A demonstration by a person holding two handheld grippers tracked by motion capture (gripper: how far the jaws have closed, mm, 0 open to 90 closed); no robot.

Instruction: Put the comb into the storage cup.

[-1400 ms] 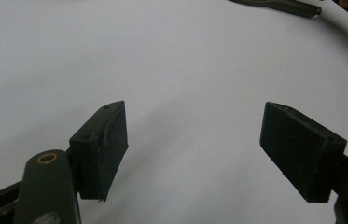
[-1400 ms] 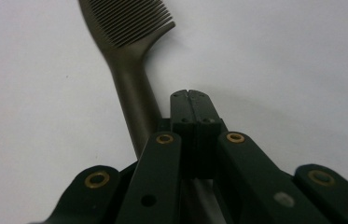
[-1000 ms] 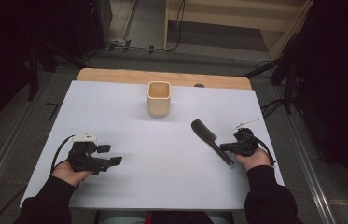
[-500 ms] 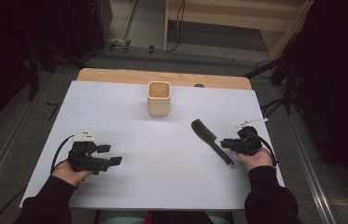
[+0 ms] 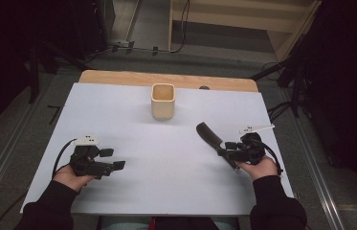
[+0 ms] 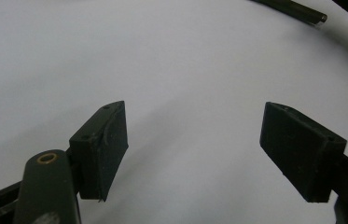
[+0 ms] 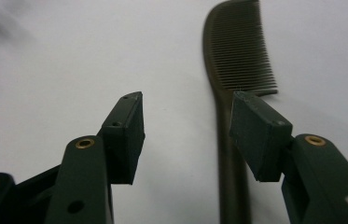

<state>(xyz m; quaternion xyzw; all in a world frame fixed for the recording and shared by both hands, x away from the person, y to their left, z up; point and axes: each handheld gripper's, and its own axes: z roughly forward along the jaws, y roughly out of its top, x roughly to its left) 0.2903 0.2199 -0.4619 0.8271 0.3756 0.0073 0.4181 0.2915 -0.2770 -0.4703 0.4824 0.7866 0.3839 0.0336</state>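
Comb (image 5: 209, 135), dark, curved, fine-toothed, lies flat on the white table (image 5: 166, 187), released between the just-opened jaws of the right gripper (image 5: 226, 148). Left gripper (image 5: 115, 159) stands apart, empty. Square beige cup (image 5: 162, 101) stands far centre.

The right gripper (image 5: 227, 149) has just been opening, jaws apart and empty; the left gripper (image 5: 114, 159) rests low, jaws wide.

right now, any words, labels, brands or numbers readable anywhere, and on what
None can be read.
The comb, the beige cup and the white table sheet bear no print that shows.
The white plates on the left gripper and right gripper show only dark dots.
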